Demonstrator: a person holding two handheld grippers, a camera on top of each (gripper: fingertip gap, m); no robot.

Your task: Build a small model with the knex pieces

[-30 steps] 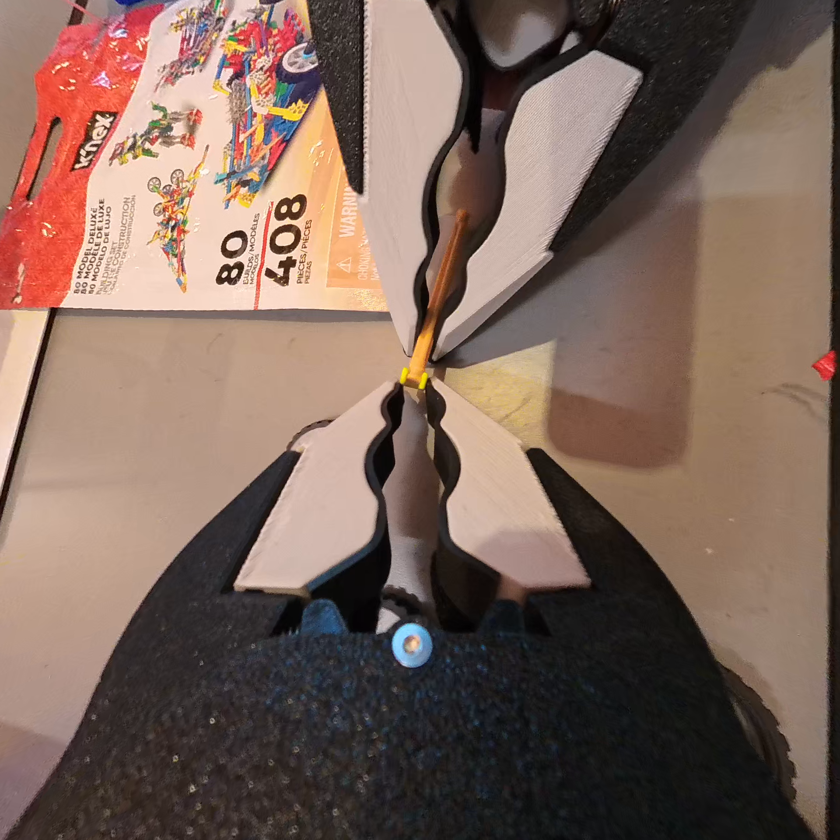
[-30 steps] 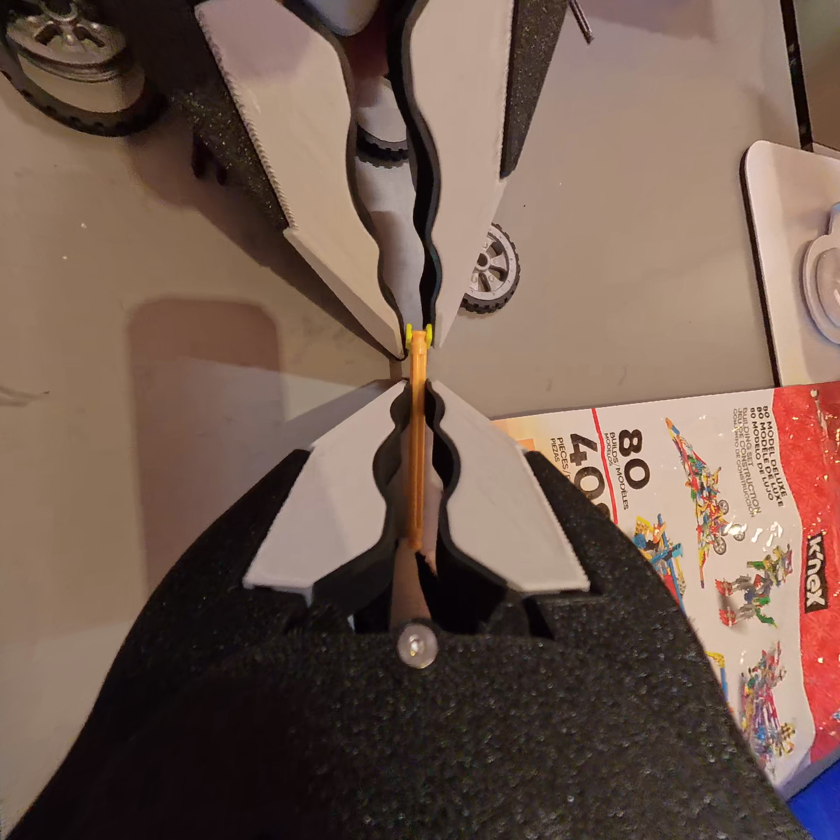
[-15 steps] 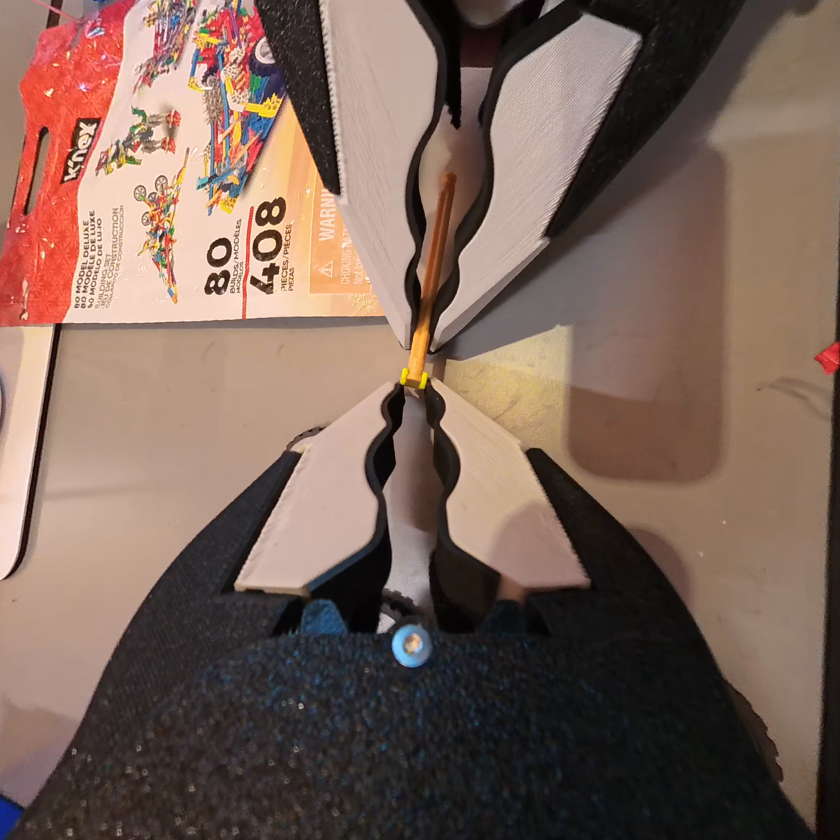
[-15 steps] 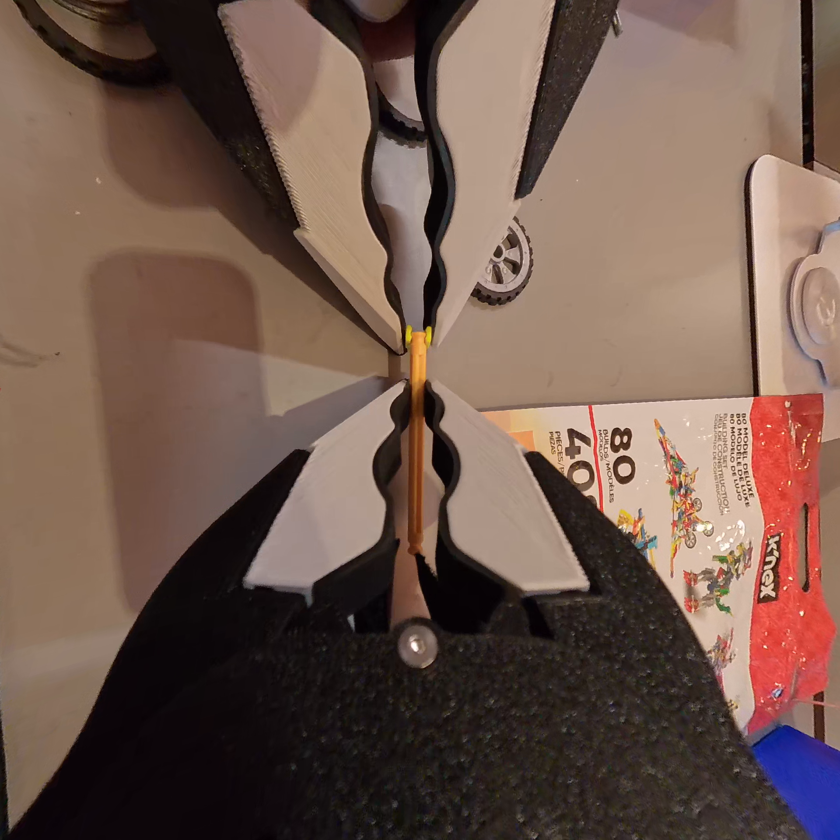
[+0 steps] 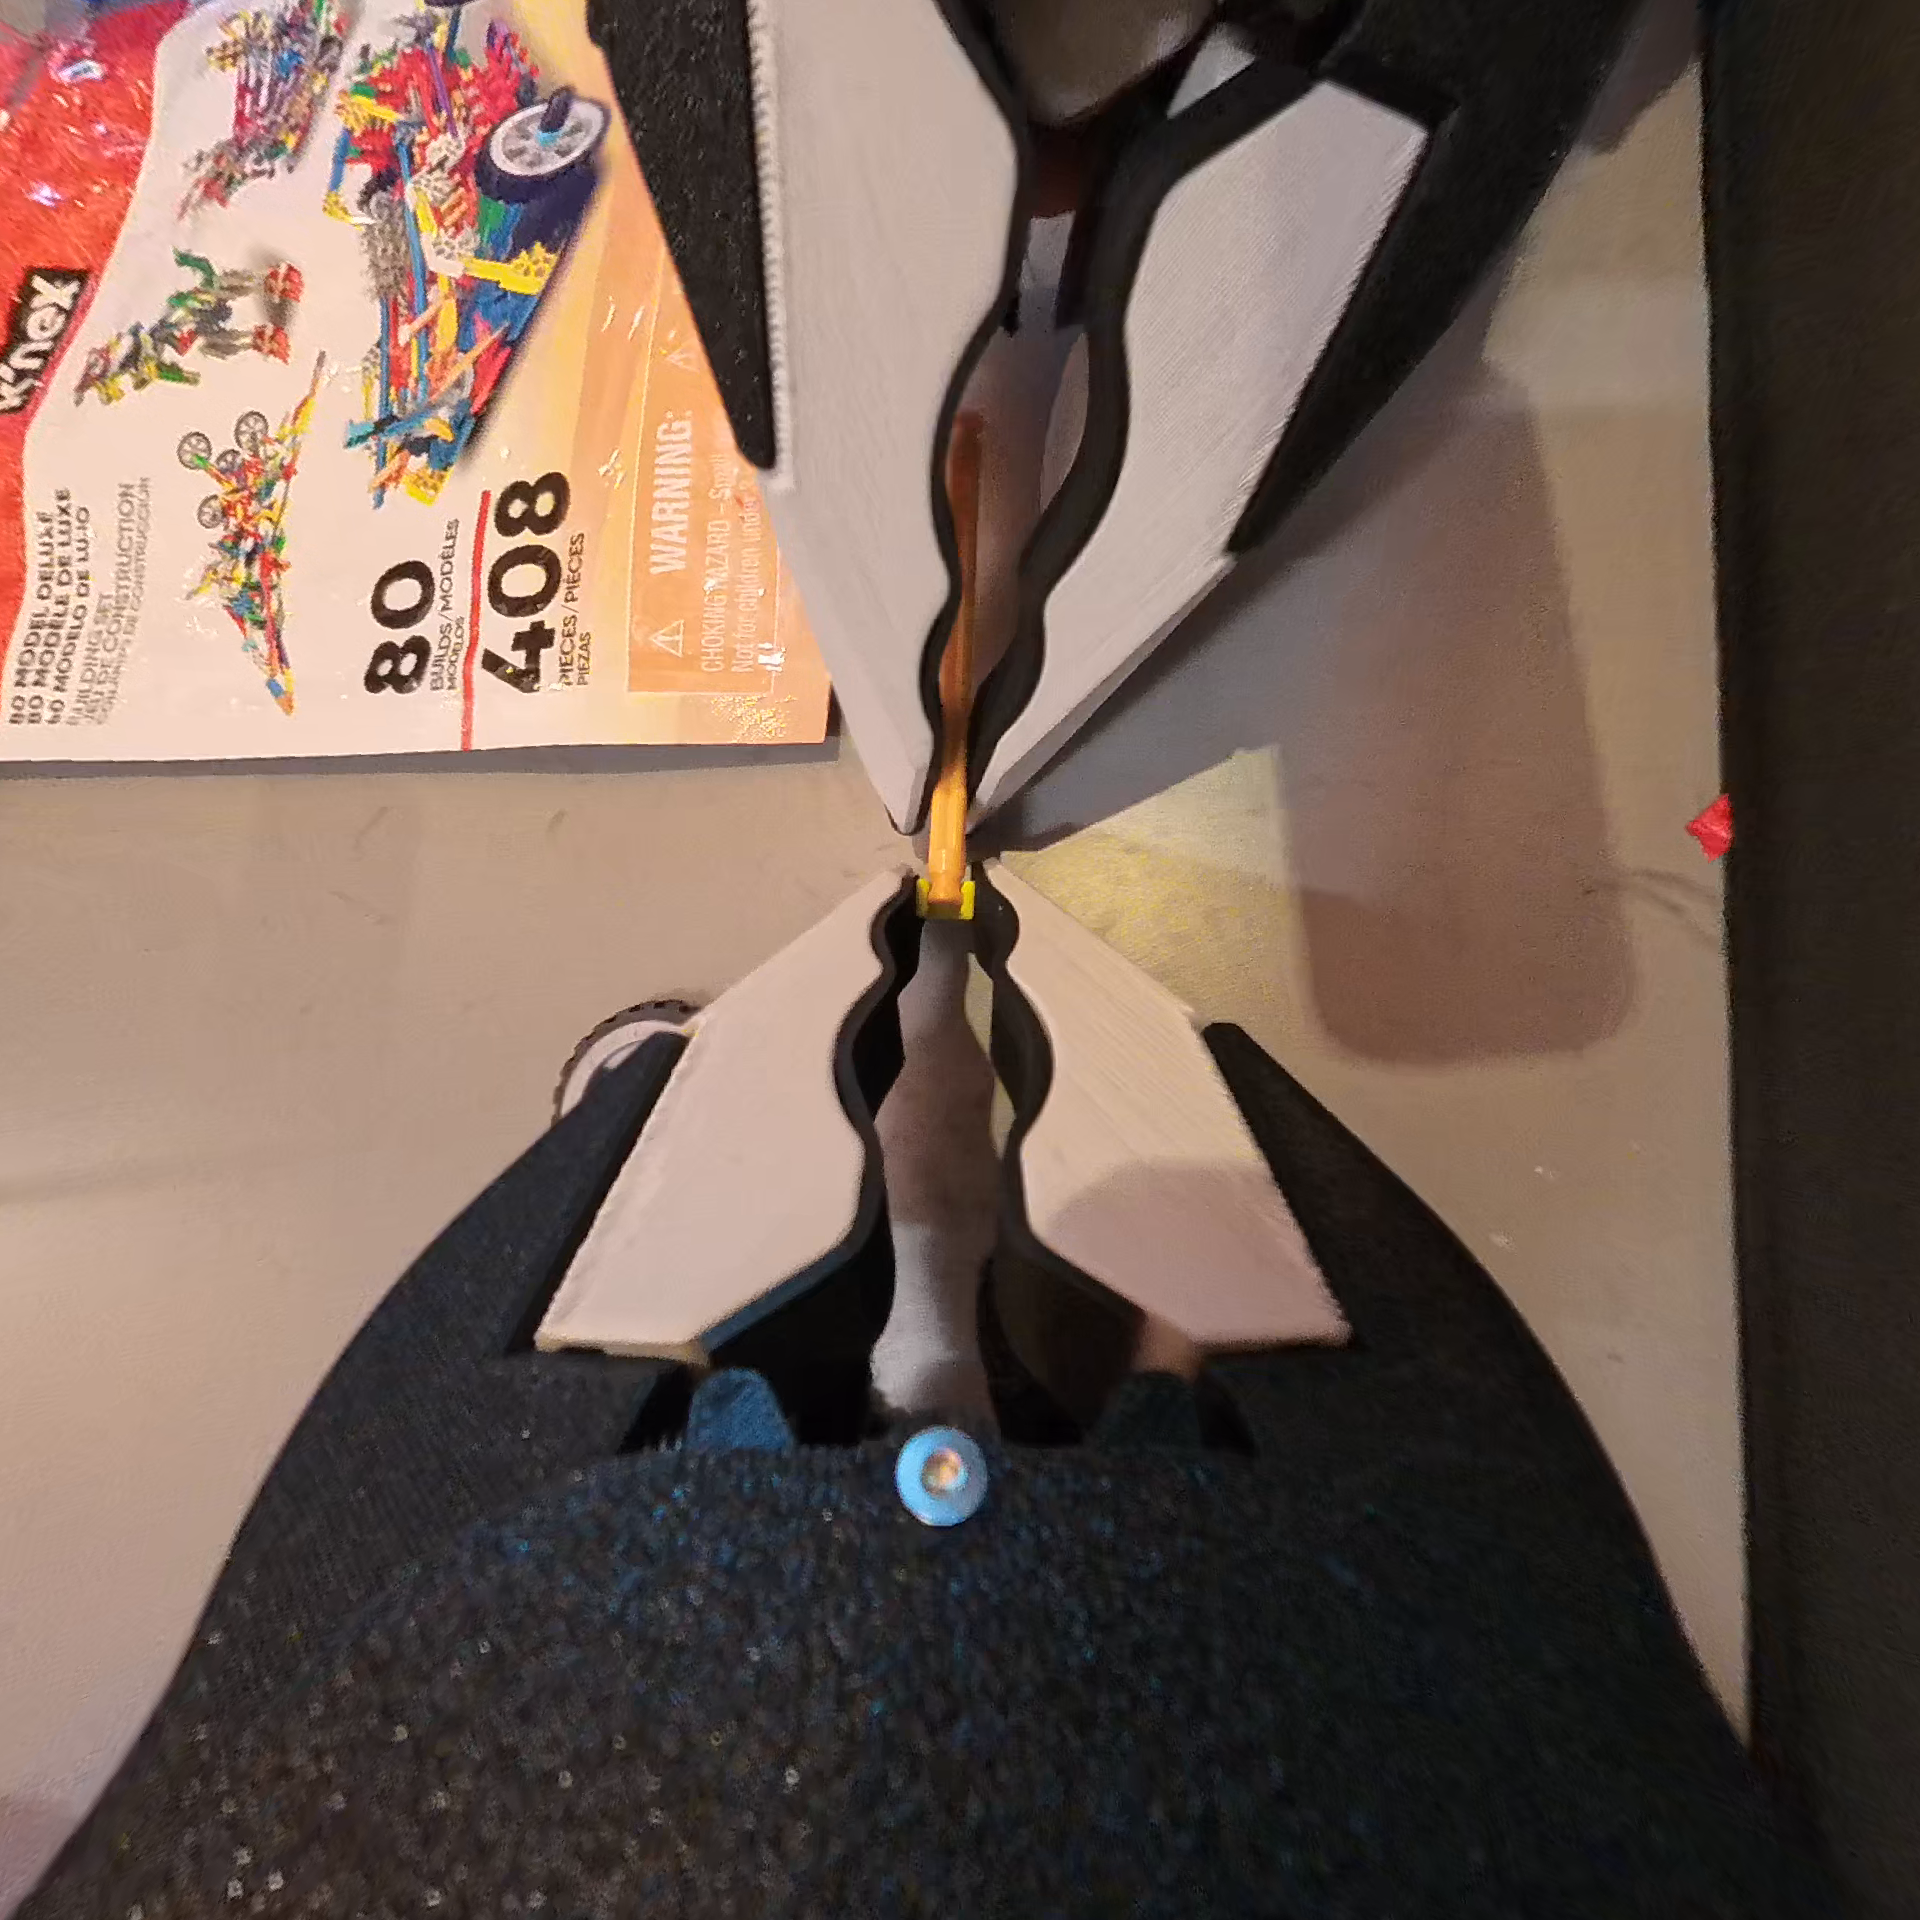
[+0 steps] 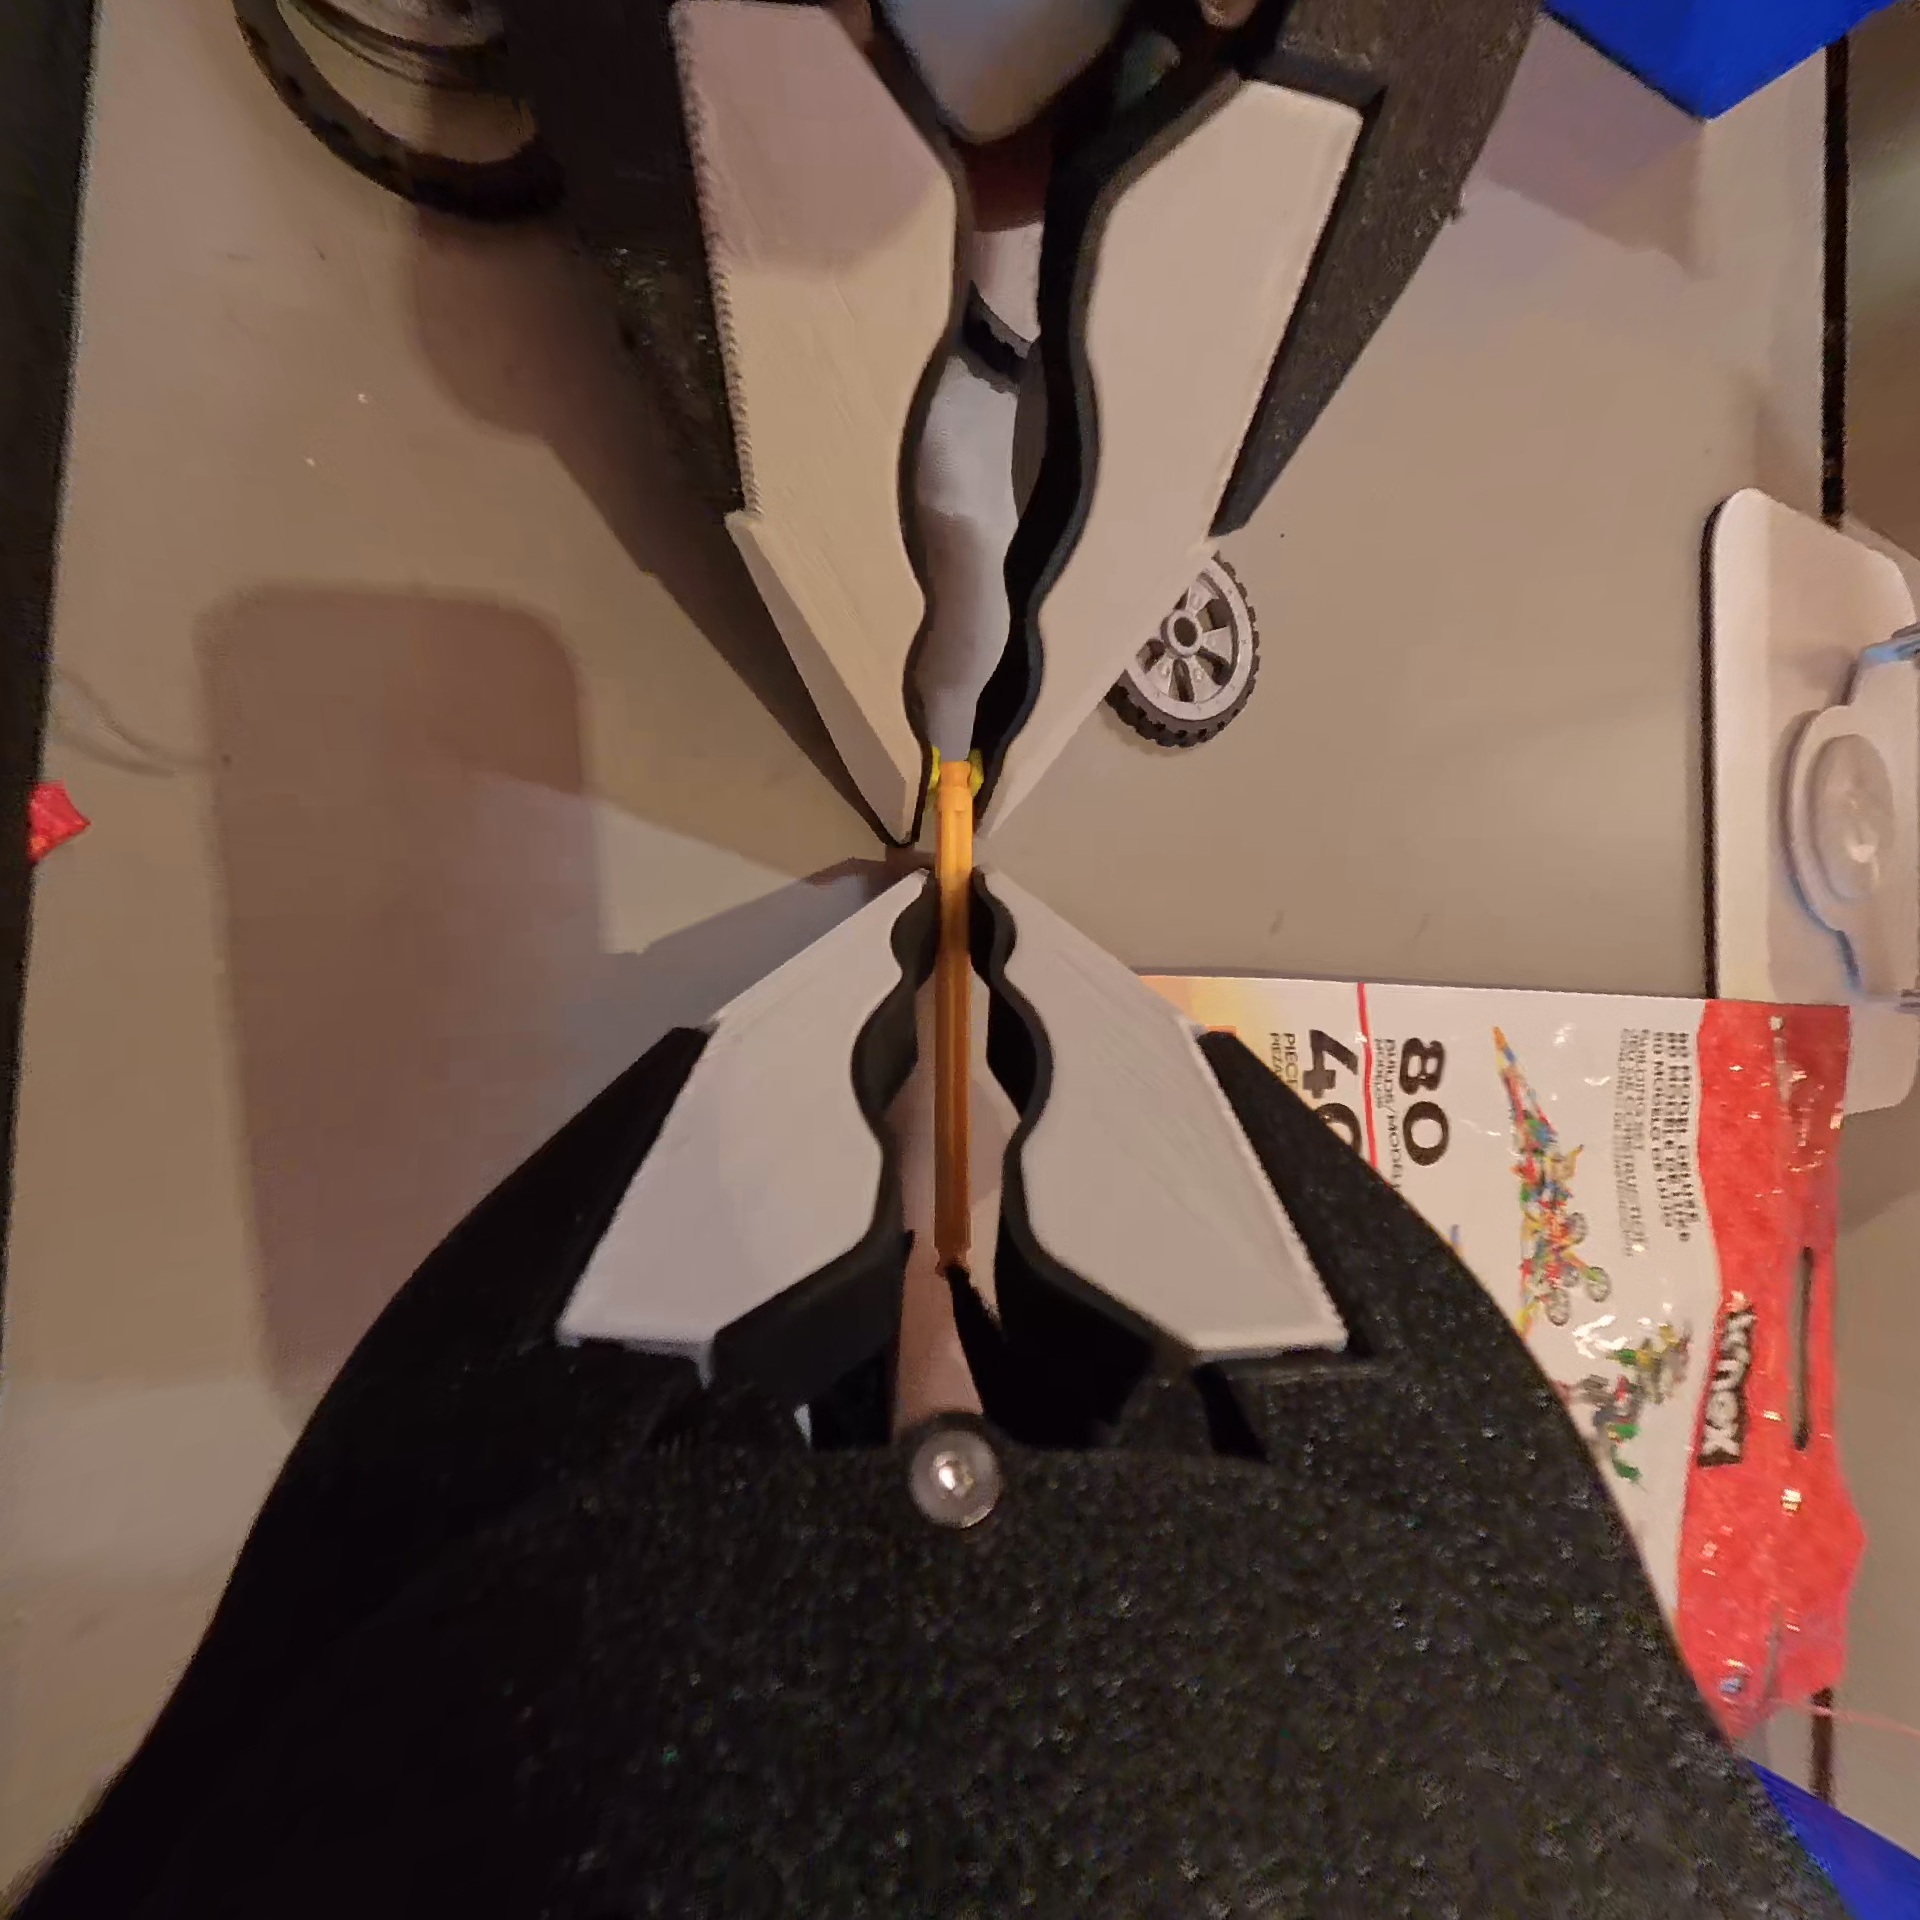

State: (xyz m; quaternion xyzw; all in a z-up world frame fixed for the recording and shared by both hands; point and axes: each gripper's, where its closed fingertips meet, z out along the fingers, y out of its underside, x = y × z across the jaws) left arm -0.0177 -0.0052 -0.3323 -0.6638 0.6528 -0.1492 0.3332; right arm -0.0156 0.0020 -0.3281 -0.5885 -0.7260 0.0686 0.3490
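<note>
The right gripper [image 6: 954,868] was clenched on an orange rod [image 6: 953,1039] that ran along the centre of the right wrist view, its free end projecting past the fingertips. The left gripper [image 5: 943,909] was closed on a small yellow clip [image 5: 943,902], which sat at its fingertips in the centre of the left wrist view. The rod end was seated in the clip, and the two grippers met tip to tip above the beige tabletop [image 5: 312,1039]. A printed toy bag [image 5: 364,416] lay at the upper left of the left wrist view, and a small grey wheel [image 6: 1184,665] lay right of centre in the right wrist view. For a sound joint, judgement suggested keeping rod and clip on one axis, pressing straight along the rod, and holding both grips firm so that neither part twisted or slipped.
</note>
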